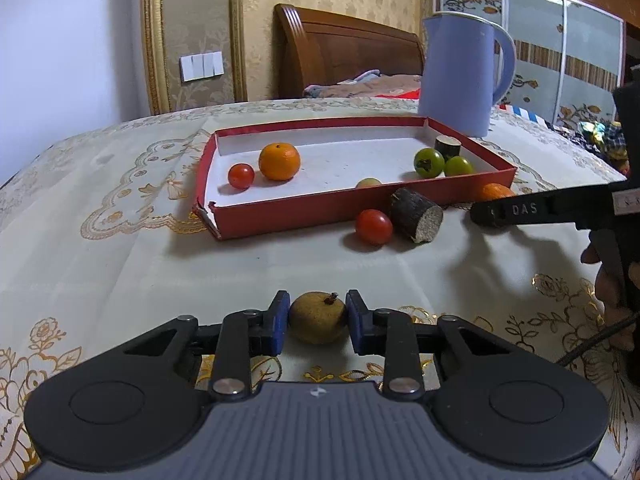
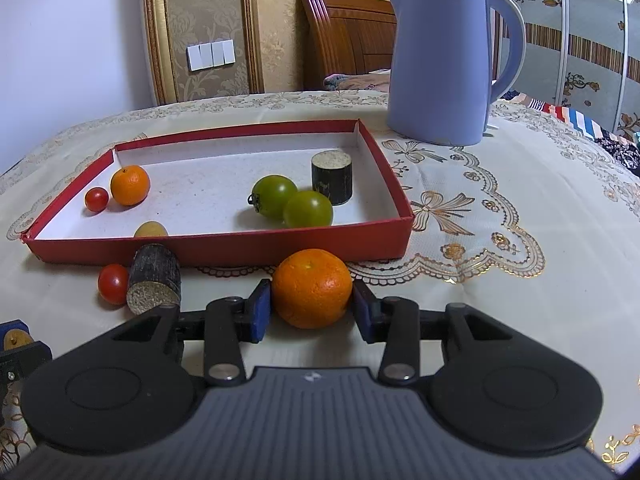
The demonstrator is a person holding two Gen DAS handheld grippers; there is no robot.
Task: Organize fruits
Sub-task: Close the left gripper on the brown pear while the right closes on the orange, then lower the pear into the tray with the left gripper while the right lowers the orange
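Observation:
My left gripper [image 1: 318,320] is shut on a small brown longan [image 1: 318,317] just above the tablecloth. My right gripper [image 2: 312,308] is shut on an orange [image 2: 312,288] in front of the red tray [image 2: 224,250]; it also shows at the right of the left wrist view [image 1: 496,214]. In the tray lie an orange [image 2: 130,185], a red tomato [image 2: 96,199], two green tomatoes [image 2: 274,196] [image 2: 308,209], a dark sugarcane piece [image 2: 332,177] and a longan [image 2: 150,230]. On the cloth before the tray lie a red tomato [image 1: 373,226] and a sugarcane piece [image 1: 416,215].
A blue kettle [image 2: 444,60] stands behind the tray's right corner. The table carries a cream embroidered cloth [image 2: 500,264]. A wooden bed headboard [image 1: 344,52] and a wardrobe [image 1: 560,56] stand behind the table.

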